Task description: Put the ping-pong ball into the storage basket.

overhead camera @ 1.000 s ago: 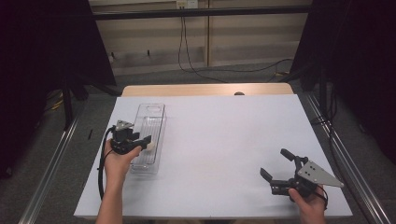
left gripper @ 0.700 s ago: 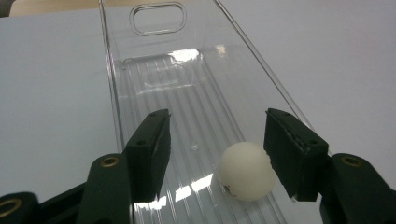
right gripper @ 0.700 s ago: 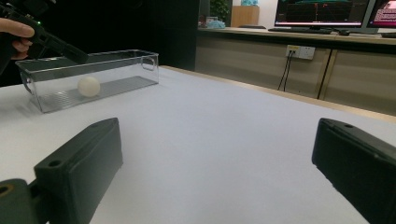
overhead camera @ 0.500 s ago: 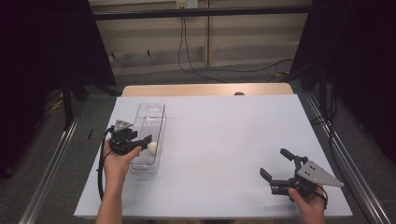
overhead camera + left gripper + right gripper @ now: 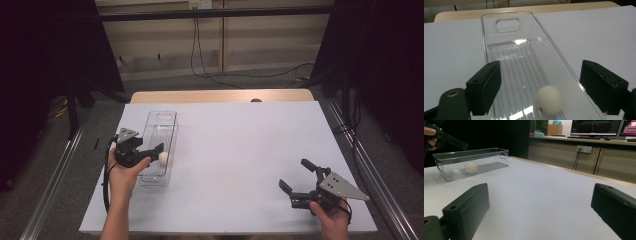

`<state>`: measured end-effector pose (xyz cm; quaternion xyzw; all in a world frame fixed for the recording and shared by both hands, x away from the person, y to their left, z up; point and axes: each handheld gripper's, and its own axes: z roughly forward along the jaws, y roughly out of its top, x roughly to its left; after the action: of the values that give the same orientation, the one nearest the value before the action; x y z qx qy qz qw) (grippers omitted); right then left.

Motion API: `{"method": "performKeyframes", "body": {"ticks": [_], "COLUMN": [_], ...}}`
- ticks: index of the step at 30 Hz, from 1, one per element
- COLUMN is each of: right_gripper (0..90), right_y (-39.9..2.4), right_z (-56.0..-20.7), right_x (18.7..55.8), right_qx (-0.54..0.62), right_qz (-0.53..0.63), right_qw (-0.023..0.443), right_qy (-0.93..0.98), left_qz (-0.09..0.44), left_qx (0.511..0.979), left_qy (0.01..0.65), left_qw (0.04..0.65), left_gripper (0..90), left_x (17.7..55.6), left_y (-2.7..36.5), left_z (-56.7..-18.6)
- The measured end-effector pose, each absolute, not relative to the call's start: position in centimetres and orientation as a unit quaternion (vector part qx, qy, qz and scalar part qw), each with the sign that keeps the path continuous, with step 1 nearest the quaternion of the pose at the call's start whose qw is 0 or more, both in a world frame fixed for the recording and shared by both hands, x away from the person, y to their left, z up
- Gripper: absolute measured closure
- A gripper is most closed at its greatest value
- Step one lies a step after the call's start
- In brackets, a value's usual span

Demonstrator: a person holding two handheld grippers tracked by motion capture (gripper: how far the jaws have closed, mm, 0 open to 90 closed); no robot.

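Observation:
A clear plastic bin stands lengthwise on the left of the white table. A white ball lies on its ribbed floor near the near end, also seen as the ball from above and the ball from across the table. My left gripper hangs over that end. Its jaws have just been opening and now stand wide on either side of the ball without touching it. My right gripper rests low at the table's front right, open, with nothing between its fingers.
The white table top stretches between the bin and my right gripper. A wooden strip runs along its far edge. Metal rails flank both sides. The left gripper's black cable trails beside the forearm.
The ball, hidden in the left gripper a second ago, came into sight at its tips and now lies loose in the bin. The left jaws have spread. The right gripper has not moved.

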<state>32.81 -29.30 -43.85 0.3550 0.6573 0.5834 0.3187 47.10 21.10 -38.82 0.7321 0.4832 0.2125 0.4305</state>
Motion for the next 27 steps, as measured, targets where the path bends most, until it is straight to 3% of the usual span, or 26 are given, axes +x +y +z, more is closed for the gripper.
{"method": "performKeyframes", "body": {"ticks": [16, 27], "right_gripper": [1.3, 1.2], "right_y": [-29.3, -29.2], "right_z": [-43.8, -43.7], "right_x": [32.8, 32.8], "right_qx": [0.357, 0.36], "right_qz": [0.582, 0.583], "right_qw": [0.319, 0.323], "right_qy": [0.657, 0.653], "left_qz": [0.218, 0.225], "left_qx": [0.71, 0.715], "left_qy": [0.468, 0.446], "left_qw": [0.479, 0.49], "left_gripper": [5.6, 3.9], "left_x": [44.4, 42.5], "left_y": [22.0, 22.5], "left_z": [-38.8, -39.2]}}
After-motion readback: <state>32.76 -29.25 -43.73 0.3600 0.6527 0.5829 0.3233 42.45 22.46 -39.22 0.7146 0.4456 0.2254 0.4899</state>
